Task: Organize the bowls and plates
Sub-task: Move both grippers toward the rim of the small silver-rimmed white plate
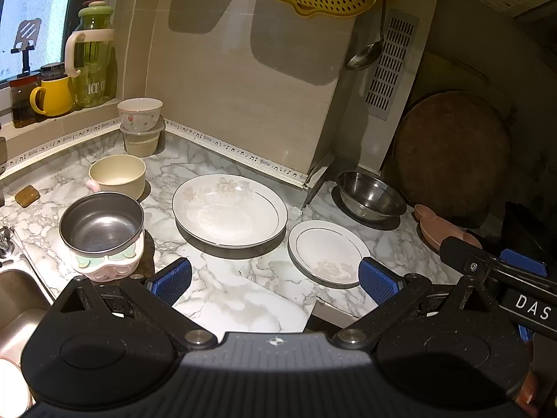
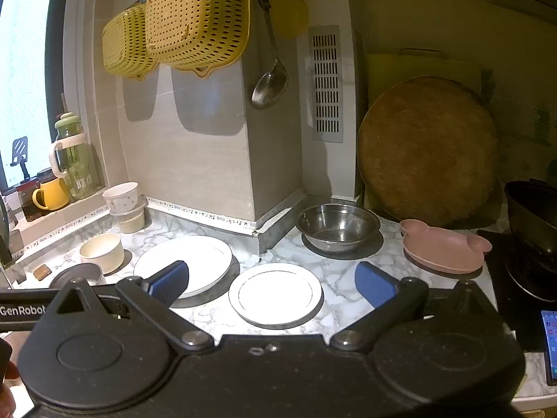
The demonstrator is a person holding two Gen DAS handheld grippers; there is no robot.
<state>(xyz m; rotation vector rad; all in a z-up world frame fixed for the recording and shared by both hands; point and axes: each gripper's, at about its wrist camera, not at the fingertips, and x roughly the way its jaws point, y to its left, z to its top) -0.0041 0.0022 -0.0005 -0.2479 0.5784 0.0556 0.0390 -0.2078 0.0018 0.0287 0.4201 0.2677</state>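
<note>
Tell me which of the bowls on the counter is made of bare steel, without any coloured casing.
It is the steel bowl in the corner by the round wooden board. The cream bowl is not metal, and the steel-lined bowl near the sink sits in a pastel casing.

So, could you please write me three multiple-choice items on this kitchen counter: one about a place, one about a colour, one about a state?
1. Where is the steel bowl?
A. in the sink
B. on the counter in front of the round wooden board
C. on the large plate

2. What colour is the bear-shaped plate?
A. pink
B. green
C. blue

3. How does the left gripper stand?
A. shut on the small plate
B. shut on nothing
C. open, holding nothing

Answers:
1. B, since it sits on the marble counter at the board's foot.
2. A, its rim and ears are pink.
3. C, its blue pads are wide apart with only counter between them.
</note>
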